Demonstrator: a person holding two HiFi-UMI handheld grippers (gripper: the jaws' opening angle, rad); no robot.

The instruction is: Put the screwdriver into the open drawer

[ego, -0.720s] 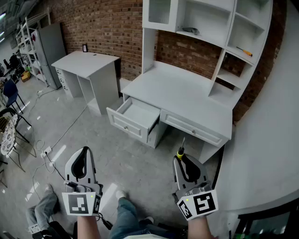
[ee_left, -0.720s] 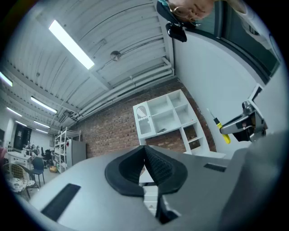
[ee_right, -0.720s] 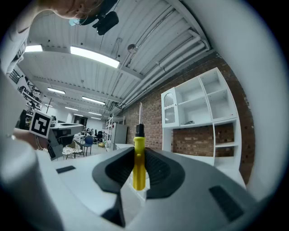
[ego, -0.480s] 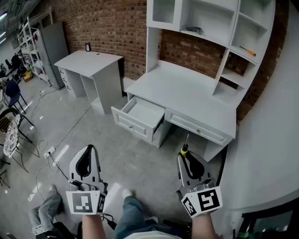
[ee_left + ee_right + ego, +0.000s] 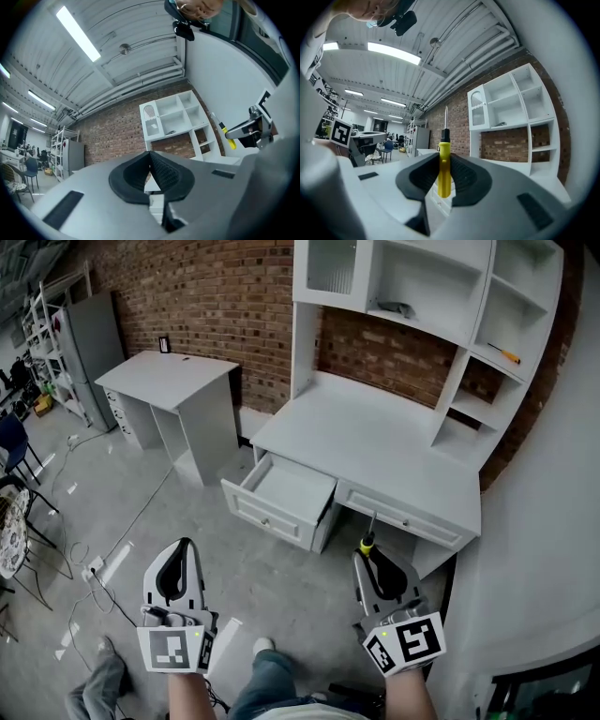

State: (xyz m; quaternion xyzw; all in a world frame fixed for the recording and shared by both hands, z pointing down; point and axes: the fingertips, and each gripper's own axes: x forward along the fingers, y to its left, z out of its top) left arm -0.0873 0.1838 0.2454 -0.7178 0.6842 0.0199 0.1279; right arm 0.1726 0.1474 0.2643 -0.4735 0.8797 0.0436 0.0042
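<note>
Right gripper view: the right gripper (image 5: 443, 164) has its jaws closed on the yellow handle of the screwdriver (image 5: 444, 180). The black collar and thin shaft stand up past the pads.
Left gripper view: the left gripper (image 5: 150, 165) has its pads pressed together with nothing between them, and it points a little above level.
Head view, grippers: the two grippers are held side by side, well apart from each other, over the floor (image 5: 234, 559). Each is in a hand, with its marker cube toward the camera.
Screwdriver's place: it sticks out of the right gripper with its shaft aimed at the right part of the desk's front edge. It stops short of that edge and touches nothing else.
Drawer: the drawer (image 5: 286, 493) is pulled out from under the left part of the desk's front edge. It is well apart from the screwdriver, to the left of it and farther off.
Desk: the white desk (image 5: 375, 437) stands against the brick wall (image 5: 225, 296). A closed drawer (image 5: 403, 515) sits just right of the open one.
Shelf unit: the white shelf unit (image 5: 427, 282) rises from the desk's back edge. A grey object (image 5: 396, 308) lies on an upper shelf and an orange-handled tool (image 5: 503, 354) in a right-hand compartment.
Farther out: a small table (image 5: 173, 371) stands left of the desk, and a grey cabinet (image 5: 91, 329) beyond it.
</note>
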